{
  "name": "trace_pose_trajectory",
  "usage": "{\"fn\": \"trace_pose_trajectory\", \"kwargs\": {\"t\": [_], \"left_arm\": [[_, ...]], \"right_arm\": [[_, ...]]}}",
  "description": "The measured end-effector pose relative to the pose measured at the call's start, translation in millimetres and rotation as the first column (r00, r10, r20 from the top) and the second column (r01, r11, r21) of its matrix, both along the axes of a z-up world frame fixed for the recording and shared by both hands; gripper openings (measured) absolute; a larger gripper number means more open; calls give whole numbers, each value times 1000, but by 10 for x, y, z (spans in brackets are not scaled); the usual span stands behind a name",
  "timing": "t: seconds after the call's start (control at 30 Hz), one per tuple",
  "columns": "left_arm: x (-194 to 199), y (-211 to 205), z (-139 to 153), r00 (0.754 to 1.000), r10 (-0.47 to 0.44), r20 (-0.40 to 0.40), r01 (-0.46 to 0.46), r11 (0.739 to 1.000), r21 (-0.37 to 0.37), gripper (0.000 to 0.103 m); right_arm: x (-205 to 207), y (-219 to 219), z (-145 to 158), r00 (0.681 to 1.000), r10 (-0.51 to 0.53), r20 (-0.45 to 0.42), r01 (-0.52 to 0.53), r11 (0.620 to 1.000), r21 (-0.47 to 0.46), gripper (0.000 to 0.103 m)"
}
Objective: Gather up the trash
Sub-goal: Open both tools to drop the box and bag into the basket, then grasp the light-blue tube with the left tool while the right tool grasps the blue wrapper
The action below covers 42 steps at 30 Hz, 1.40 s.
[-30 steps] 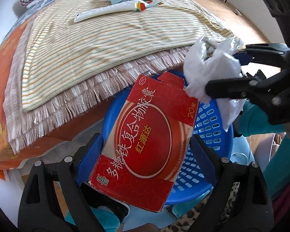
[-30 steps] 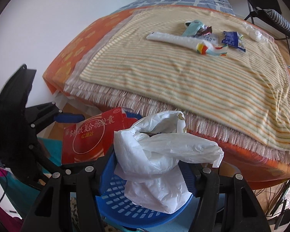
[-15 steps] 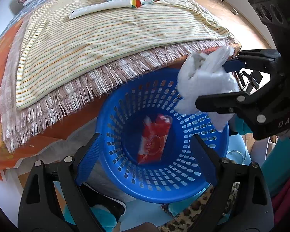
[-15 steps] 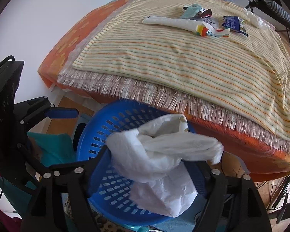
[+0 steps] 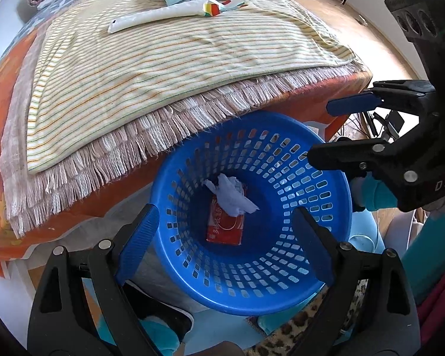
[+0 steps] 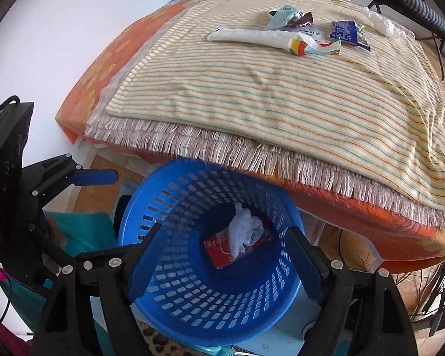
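The left gripper (image 5: 222, 243) has two thick black plastic arms with round silver screws, and each arm ends in a flat blue ribbed pad (image 5: 136, 238). The right gripper (image 6: 219, 262) looks just the same. Seen from the left wrist camera, the right one has white letters "DAS" on its black body, a tiny green light, and a bright teal sleeve (image 5: 376, 194) behind it.

Bright daylight, sharp focus, fisheye-warped dark edges.
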<state>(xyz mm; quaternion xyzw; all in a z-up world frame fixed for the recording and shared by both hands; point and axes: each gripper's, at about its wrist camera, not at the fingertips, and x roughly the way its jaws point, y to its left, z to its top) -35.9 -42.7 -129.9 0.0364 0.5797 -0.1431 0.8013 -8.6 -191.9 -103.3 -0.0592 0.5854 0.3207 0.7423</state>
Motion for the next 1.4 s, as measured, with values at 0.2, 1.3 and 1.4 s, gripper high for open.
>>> {"fn": "trace_pose_trajectory", "kwargs": {"t": [0.2, 1.3, 1.4], "left_arm": [[44, 4, 48, 1000, 9, 20, -9, 1000, -5, 93], [1250, 144, 713, 973, 184, 142, -169, 979, -111, 93], [1463, 206, 749, 964, 228, 136, -210, 968, -136, 93]], "right_arm": [[44, -42, 80, 1000, -22, 15, 22, 1000, 22, 84], [1082, -439, 904, 958, -256, 127, 237, 960, 148, 87], [1243, -439, 951, 952, -257, 164, 237, 962, 133, 87]]}}
